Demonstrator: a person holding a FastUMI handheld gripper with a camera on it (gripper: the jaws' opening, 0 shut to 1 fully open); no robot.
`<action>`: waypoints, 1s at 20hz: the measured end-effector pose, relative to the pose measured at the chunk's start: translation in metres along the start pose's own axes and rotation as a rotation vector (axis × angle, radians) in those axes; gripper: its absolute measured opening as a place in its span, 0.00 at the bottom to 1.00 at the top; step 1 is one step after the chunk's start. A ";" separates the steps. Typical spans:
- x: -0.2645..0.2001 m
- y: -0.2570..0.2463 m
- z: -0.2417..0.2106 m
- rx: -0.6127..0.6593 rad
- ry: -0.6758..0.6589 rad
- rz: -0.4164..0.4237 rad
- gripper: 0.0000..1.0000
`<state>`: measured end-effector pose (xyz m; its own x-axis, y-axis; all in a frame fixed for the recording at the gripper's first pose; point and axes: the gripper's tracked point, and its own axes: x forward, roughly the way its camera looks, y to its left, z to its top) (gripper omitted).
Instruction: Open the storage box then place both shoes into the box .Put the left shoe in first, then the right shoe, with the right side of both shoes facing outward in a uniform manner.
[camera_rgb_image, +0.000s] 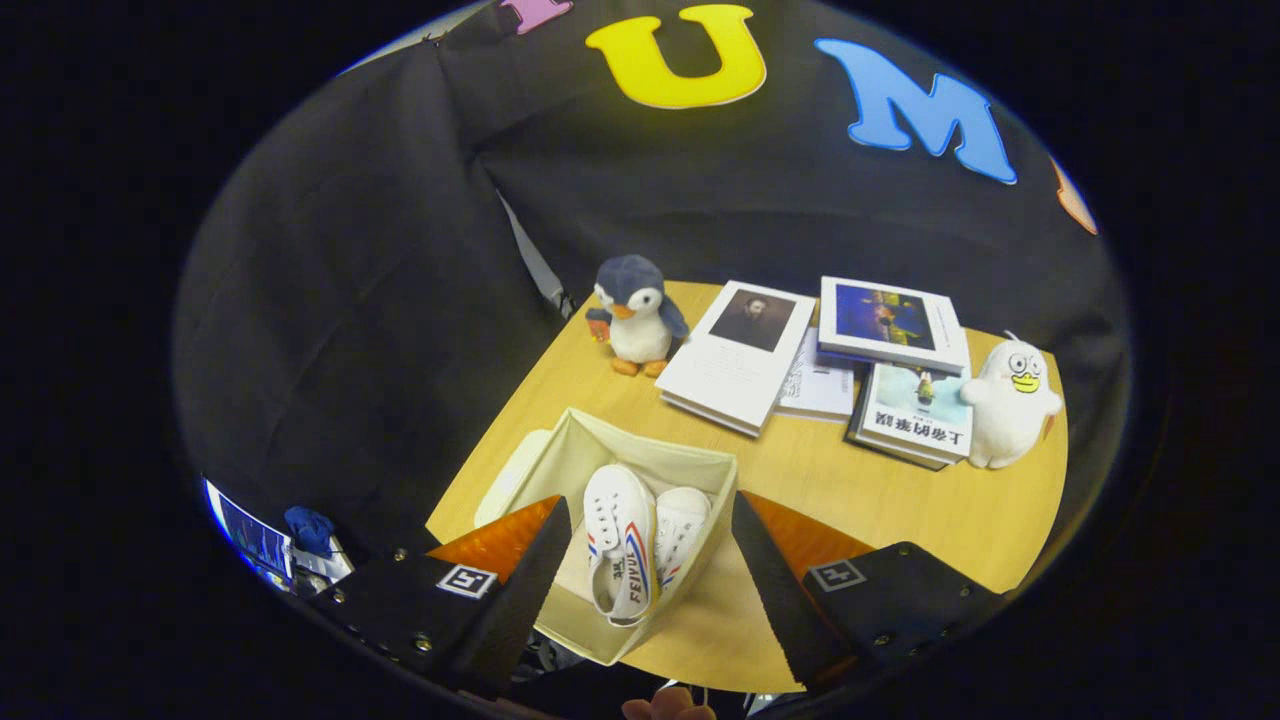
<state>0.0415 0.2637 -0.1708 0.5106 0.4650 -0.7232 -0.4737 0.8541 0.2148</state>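
A cream fabric storage box (640, 458) stands open on the wooden table, just ahead of my fingers. Two white canvas shoes lie on their sides inside it. The nearer one (622, 540) shows red and blue stripes and its lettered side facing up and outward. The second shoe (682, 530) lies beside it, deeper in the box and partly hidden. My gripper (645, 545) is open, held above the box with the shoes seen between the two fingers and nothing touched. The box's lid (505, 485) lies flat beside its left wall.
Beyond the box stand a penguin plush (636, 312), several books (745, 352) in a row, and a white duck plush (1010, 402) at the far right. The table's edge (490, 440) runs close along the box's left side. A fingertip (668, 706) shows below.
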 end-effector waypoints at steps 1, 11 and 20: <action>-0.014 -0.009 0.008 -0.002 -0.053 -0.018 0.98; -0.190 -0.098 0.087 -0.042 -0.727 -0.333 0.98; -0.242 -0.099 0.075 -0.036 -0.868 -0.443 0.97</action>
<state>0.0183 0.0836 0.0322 0.9920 0.1260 0.0043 -0.1260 0.9920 0.0092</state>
